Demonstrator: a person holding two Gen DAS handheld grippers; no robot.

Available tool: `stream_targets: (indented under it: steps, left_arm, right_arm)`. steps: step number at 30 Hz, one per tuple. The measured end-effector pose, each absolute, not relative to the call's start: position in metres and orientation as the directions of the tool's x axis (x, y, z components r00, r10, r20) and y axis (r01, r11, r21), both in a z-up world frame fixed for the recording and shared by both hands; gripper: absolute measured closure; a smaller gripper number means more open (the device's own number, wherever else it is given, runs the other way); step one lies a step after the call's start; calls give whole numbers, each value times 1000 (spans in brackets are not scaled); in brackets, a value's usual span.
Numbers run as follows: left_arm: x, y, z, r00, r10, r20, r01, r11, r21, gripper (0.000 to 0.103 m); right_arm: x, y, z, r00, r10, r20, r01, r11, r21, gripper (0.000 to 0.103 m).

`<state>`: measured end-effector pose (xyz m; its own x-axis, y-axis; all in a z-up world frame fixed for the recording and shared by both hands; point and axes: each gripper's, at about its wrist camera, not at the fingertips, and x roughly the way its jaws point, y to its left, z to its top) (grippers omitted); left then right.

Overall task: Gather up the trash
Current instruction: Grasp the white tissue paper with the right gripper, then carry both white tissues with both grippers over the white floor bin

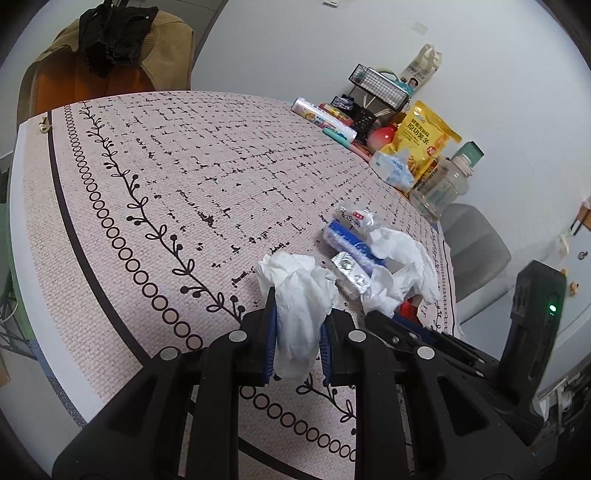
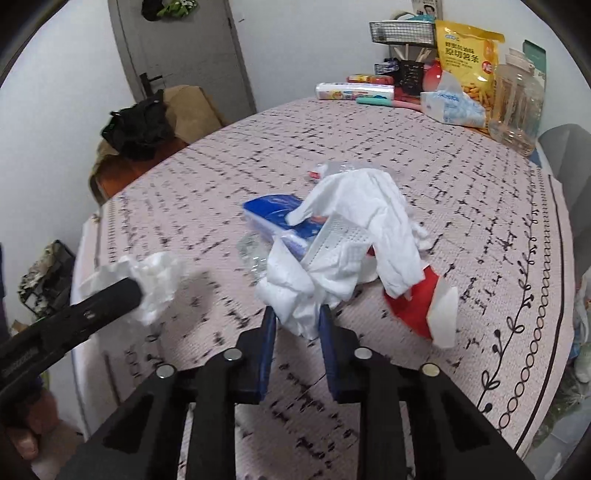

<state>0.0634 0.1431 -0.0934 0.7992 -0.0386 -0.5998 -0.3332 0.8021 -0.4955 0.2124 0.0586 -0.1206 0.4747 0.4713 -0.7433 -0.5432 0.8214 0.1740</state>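
Left hand-held gripper: jaws clamped on a crumpled white tissue, held above the table just short of the trash pile.

Right hand-held gripper: jaws pinching a second white tissue wad at the near edge of the pile; whether the wad is lifted off the cloth cannot be told.

Trash pile, mid-table, beyond both grippers:
- foil blister pack, just past the left gripper's tissue
- blue-and-white pack, partly under a large loose tissue
- red wrapper, right of the pile, touching it
- clear crinkled wrapper, far side of the pile

Far edge of table, well beyond the pile:
- tissue box
- yellow snack bag, behind the box
- clear bottle, right of the bag
- wire basket, left of the bag
- roll of bags, lying flat, left of the box
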Motion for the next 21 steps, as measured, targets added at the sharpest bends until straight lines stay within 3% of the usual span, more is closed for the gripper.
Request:
stream_targets:
  steps: [10,21]
  left_arm:
    - [62,122,-69,822,-61,-566,-280,822,-496,83]
    - [62,84,-41,845,-106,-525,-194,853,-485,83]
  right_arm:
    - [171,35,-83,462,572,-678,-608,761,227,85]
    - [145,-24,-45,544,583,-603,-578,782,235,85]
